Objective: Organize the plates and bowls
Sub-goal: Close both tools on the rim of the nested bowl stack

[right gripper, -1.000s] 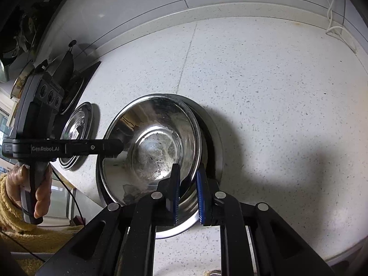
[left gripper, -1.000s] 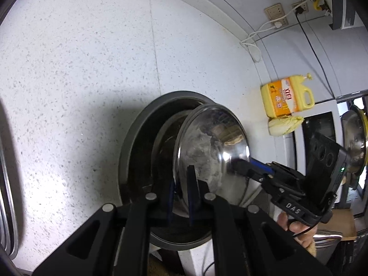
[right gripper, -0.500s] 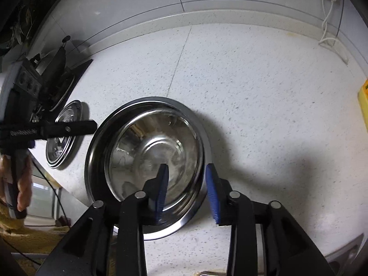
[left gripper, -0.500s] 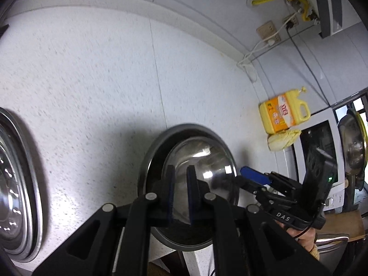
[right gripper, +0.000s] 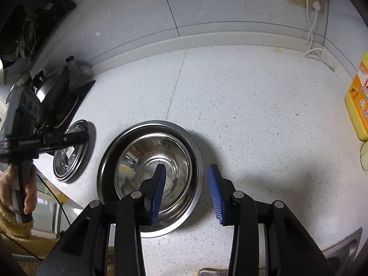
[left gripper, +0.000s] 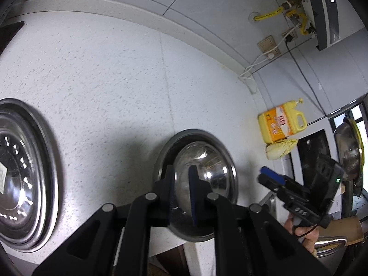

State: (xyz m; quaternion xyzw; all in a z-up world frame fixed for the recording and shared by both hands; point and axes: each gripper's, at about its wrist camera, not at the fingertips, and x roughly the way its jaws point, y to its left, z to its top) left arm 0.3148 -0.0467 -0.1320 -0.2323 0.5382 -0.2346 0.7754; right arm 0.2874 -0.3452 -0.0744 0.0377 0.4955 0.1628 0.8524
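Observation:
A shiny steel bowl (left gripper: 207, 168) (right gripper: 147, 161) sits nested inside a wider steel basin (left gripper: 165, 147) (right gripper: 105, 168) near the counter's front edge. My left gripper (left gripper: 181, 184) (right gripper: 85, 136) hovers above the bowl's left side. It is shut to a thin slit with nothing in it. My right gripper (right gripper: 187, 188) (left gripper: 268, 172) hangs over the bowl's right rim. Its jaws are opening and its blue pads touch nothing. A perforated steel plate (left gripper: 23, 172) (right gripper: 69, 158) lies to the left of the basin.
A yellow detergent jug (left gripper: 280, 124) (right gripper: 358, 101) and a cabbage (left gripper: 280, 150) stand at the right by the wall. A stove with a dark pot (right gripper: 55, 92) is at the far left. A sink corner (right gripper: 345, 248) shows at the lower right. A hand (right gripper: 13, 184) grips the left tool.
Both grippers let go of the tilted bowl, which now rests flat in the basin. Both have lifted away, the right jaws have spread, and the perforated plate has come into the left view.

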